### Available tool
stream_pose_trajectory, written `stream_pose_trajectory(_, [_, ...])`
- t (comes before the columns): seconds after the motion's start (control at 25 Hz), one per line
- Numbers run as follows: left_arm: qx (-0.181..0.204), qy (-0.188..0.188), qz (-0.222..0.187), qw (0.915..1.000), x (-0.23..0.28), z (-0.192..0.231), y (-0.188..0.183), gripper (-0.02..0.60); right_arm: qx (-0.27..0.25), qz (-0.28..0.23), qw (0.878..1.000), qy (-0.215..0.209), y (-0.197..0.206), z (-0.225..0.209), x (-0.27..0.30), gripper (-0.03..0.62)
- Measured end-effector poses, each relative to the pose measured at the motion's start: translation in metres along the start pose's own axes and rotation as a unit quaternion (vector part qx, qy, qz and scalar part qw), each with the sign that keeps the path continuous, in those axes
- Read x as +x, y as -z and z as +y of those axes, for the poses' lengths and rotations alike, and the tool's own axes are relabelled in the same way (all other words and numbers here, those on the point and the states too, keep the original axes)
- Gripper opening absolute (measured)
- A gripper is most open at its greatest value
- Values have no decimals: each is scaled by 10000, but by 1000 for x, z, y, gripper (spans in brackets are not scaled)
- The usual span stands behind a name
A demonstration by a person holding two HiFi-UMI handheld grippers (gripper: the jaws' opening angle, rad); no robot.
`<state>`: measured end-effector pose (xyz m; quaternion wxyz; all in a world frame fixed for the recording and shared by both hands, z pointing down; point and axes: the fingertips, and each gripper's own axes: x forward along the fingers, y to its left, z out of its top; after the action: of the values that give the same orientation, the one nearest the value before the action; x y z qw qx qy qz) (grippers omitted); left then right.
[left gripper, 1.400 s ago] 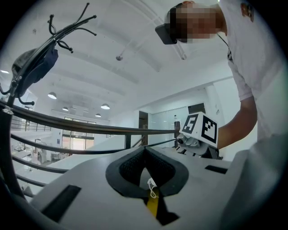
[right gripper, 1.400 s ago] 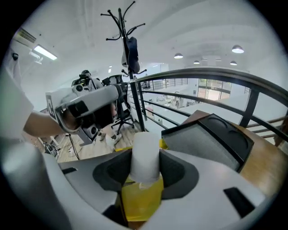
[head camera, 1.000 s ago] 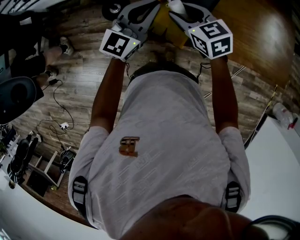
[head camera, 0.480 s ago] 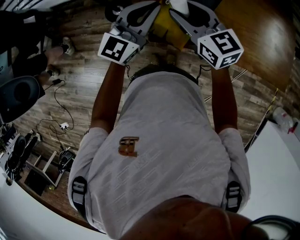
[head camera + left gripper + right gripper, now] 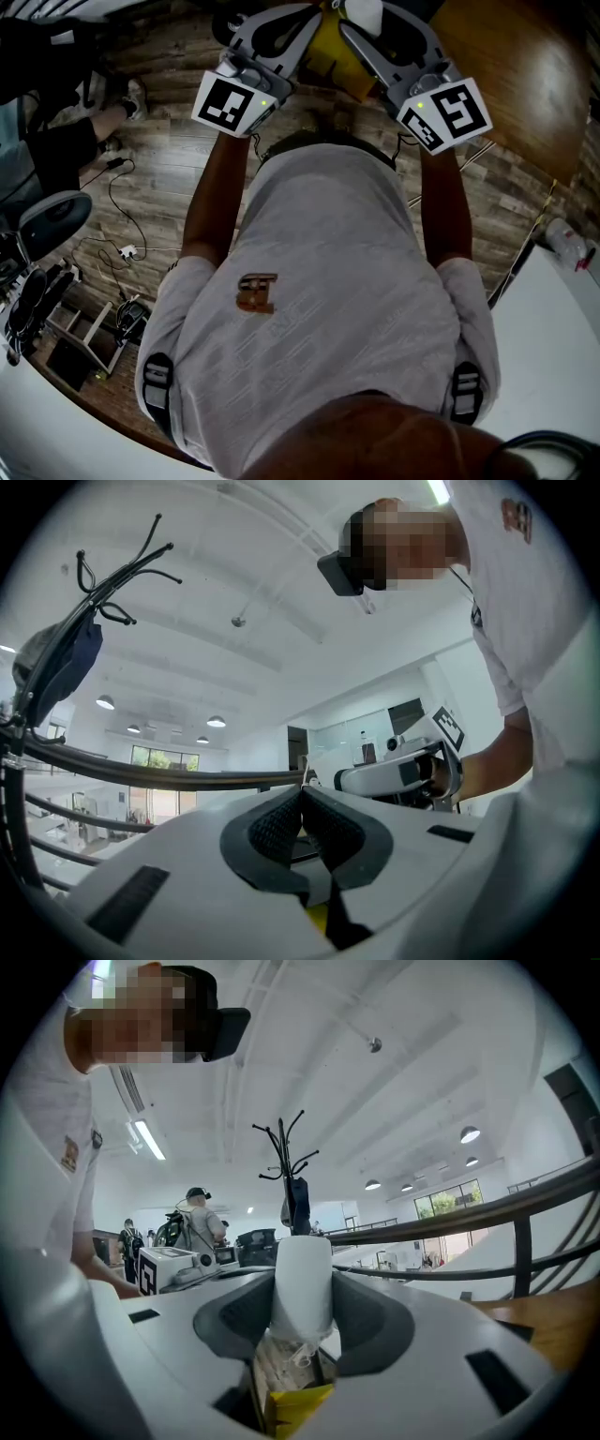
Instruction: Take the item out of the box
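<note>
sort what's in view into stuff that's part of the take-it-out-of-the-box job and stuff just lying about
Part of the job:
- white item, clamped in the right gripper
- yellow box, under the two grippers
- left gripper, jaws together, nothing between them

Just lying about:
- floor cables
- coat stand
- white table
</note>
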<state>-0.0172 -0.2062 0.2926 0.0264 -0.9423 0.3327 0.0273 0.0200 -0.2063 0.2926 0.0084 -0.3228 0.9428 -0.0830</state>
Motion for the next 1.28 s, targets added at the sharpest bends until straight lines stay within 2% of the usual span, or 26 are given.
stream_pose_trajectory(0.6, [90,101,-259,9996,-6,-14,-16,20,-118,-581,9982,-36,-12,12,-12,198])
stream_pose_trajectory(1.28, [48,81,-258,9996,-5,-19,-14,20,-224,-634,9977,-95,-13,15,-15,196])
